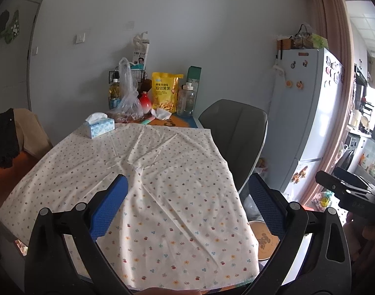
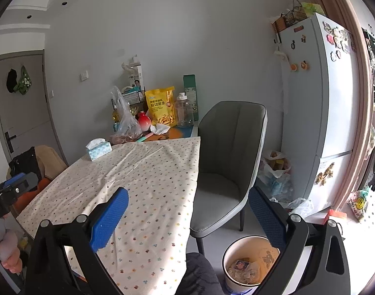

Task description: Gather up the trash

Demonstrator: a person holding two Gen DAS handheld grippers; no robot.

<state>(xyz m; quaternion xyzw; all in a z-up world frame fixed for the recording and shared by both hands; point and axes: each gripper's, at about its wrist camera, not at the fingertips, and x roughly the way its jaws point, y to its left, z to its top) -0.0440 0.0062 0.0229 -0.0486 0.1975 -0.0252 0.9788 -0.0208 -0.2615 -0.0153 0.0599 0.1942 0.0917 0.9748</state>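
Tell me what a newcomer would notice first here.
The flowered tablecloth fills the middle, bare except a tissue box near its far-left corner. Clutter lines the wall behind it, led by a yellow snack bag. A trash bin with scraps stands on the floor beside the grey chair.

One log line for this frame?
left gripper: open, empty | right gripper: open, empty | crumpled tissue: on table | trash bin: floor, holds trash
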